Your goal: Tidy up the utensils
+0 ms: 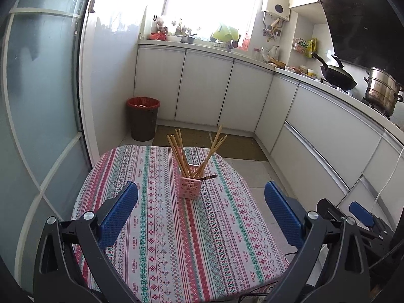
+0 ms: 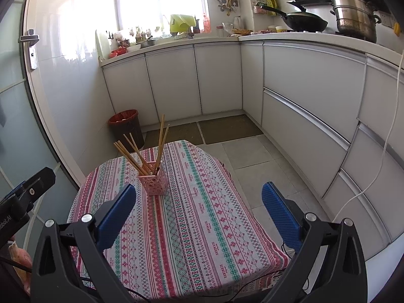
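Observation:
A pink perforated holder (image 1: 190, 188) stands on the patterned tablecloth (image 1: 164, 240) near the table's middle. Several wooden chopsticks (image 1: 180, 154) stand in it, fanned left and right, and a dark-tipped utensil (image 1: 208, 177) leans over its right rim. The holder also shows in the right wrist view (image 2: 154, 183) with the chopsticks (image 2: 141, 156). My left gripper (image 1: 200, 192) is open and empty, held back from the holder above the table. My right gripper (image 2: 198, 193) is open and empty, to the right of the holder. The right gripper also shows at the left wrist view's right edge (image 1: 361, 214).
A dark bin with a red liner (image 1: 142, 118) stands on the floor beyond the table. White cabinets (image 1: 207, 91) run along the back and right. A wok (image 1: 338, 75) and a steel pot (image 1: 382, 91) sit on the stove. A glass door (image 1: 38, 101) is at the left.

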Demonstrator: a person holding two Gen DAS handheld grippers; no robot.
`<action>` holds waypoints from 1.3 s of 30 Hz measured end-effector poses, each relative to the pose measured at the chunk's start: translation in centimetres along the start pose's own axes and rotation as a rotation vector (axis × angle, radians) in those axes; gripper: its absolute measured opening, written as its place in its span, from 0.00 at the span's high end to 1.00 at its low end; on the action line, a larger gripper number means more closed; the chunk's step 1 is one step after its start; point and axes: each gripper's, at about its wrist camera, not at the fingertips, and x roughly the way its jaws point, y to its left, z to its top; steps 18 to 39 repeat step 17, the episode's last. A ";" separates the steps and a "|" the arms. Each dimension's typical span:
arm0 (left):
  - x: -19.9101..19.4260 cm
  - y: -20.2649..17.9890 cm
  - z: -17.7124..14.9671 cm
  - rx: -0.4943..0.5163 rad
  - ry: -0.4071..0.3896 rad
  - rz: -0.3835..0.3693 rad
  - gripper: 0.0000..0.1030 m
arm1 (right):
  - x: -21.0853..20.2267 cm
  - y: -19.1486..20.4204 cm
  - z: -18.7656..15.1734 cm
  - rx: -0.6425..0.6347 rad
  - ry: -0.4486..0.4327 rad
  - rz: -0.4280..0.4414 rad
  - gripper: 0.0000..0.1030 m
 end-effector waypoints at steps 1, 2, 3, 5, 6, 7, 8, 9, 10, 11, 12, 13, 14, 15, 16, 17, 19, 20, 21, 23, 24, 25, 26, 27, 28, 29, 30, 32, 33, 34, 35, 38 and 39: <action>-0.1 0.1 0.0 -0.002 -0.005 0.003 0.08 | 0.0 0.0 0.0 0.001 0.002 0.000 0.06; -0.2 0.0 0.0 0.008 -0.012 0.007 0.08 | 0.1 -0.2 0.1 0.002 0.003 0.000 0.06; -0.3 -0.1 0.1 0.019 -0.022 0.011 0.09 | 0.1 -0.2 0.1 0.003 0.003 0.000 0.06; -0.7 -0.5 0.1 0.042 -0.046 0.021 0.12 | 0.2 -0.3 0.2 0.004 0.003 0.002 0.06; -0.9 -0.7 0.1 0.055 -0.054 0.026 0.12 | 0.1 -0.3 0.2 0.004 0.001 0.003 0.06; -1.0 -0.8 0.0 0.061 -0.058 0.026 0.13 | 0.1 -0.2 0.2 0.004 0.000 0.003 0.06; -1.0 -0.8 0.0 0.064 -0.058 0.019 0.13 | 0.1 -0.3 0.2 0.003 0.000 0.003 0.06; -1.0 -0.9 0.0 0.069 -0.059 0.016 0.12 | 0.1 -0.3 0.2 0.003 -0.001 0.003 0.06; -1.1 -0.9 0.0 0.071 -0.062 0.015 0.11 | 0.0 -0.3 0.2 0.004 -0.003 0.002 0.06; -1.1 -1.0 0.0 0.073 -0.061 0.016 0.08 | 0.0 -0.3 0.2 0.005 -0.005 0.002 0.06; -1.1 -1.0 0.0 0.074 -0.059 0.016 0.06 | -0.1 -0.4 0.2 0.007 -0.008 0.003 0.06; -1.2 -1.0 0.0 0.076 -0.059 0.012 0.07 | -0.1 -0.5 0.2 0.009 -0.010 0.004 0.06; -1.3 -1.1 0.0 0.077 -0.058 0.012 0.07 | -0.2 -0.5 0.2 0.010 -0.011 0.005 0.06; -1.4 -1.2 0.0 0.077 -0.059 0.017 0.07 | -0.2 -0.5 0.1 0.011 -0.012 0.005 0.06; -1.4 -1.2 0.1 0.077 -0.060 0.027 0.07 | -0.3 -0.5 0.1 0.012 -0.014 0.008 0.06; -1.4 -1.2 0.1 0.083 -0.061 0.033 0.07 | -0.3 -0.5 0.2 0.013 -0.014 0.011 0.06; -1.4 -1.2 0.1 0.083 -0.061 0.033 0.07 | -0.3 -0.5 0.2 0.013 -0.014 0.011 0.06; -1.4 -1.2 0.1 0.083 -0.061 0.033 0.07 | -0.3 -0.5 0.2 0.013 -0.014 0.011 0.06; -1.4 -1.2 0.1 0.083 -0.061 0.033 0.07 | -0.3 -0.5 0.2 0.013 -0.014 0.011 0.06; -1.4 -1.2 0.1 0.083 -0.061 0.033 0.07 | -0.3 -0.5 0.2 0.013 -0.014 0.011 0.06; -1.4 -1.2 0.1 0.083 -0.061 0.033 0.07 | -0.3 -0.5 0.2 0.013 -0.014 0.011 0.06; -1.4 -1.2 0.1 0.083 -0.061 0.033 0.07 | -0.3 -0.5 0.2 0.013 -0.014 0.011 0.06; -1.4 -1.2 0.1 0.083 -0.061 0.033 0.07 | -0.3 -0.5 0.2 0.013 -0.014 0.011 0.06; -1.4 -1.2 0.1 0.083 -0.061 0.033 0.07 | -0.3 -0.5 0.2 0.013 -0.014 0.011 0.06; -1.4 -1.2 0.1 0.083 -0.061 0.033 0.07 | -0.3 -0.5 0.2 0.013 -0.014 0.011 0.06; -1.4 -1.2 0.1 0.083 -0.061 0.033 0.07 | -0.3 -0.5 0.2 0.013 -0.014 0.011 0.06; -1.4 -1.2 0.1 0.083 -0.061 0.033 0.07 | -0.3 -0.5 0.2 0.013 -0.014 0.011 0.06; -1.4 -1.2 0.1 0.083 -0.061 0.033 0.07 | -0.3 -0.5 0.2 0.013 -0.014 0.011 0.06; -1.4 -1.2 0.1 0.083 -0.061 0.033 0.07 | -0.3 -0.5 0.2 0.013 -0.014 0.011 0.06; -1.4 -1.2 0.1 0.083 -0.061 0.033 0.07 | -0.3 -0.5 0.2 0.013 -0.014 0.011 0.06; -1.4 -1.2 0.1 0.083 -0.061 0.033 0.07 | -0.3 -0.5 0.2 0.013 -0.014 0.011 0.06; -1.4 -1.2 0.1 0.083 -0.061 0.033 0.07 | -0.3 -0.5 0.2 0.013 -0.014 0.011 0.06; -1.4 -1.2 0.1 0.083 -0.061 0.033 0.07 | -0.3 -0.5 0.2 0.013 -0.014 0.011 0.06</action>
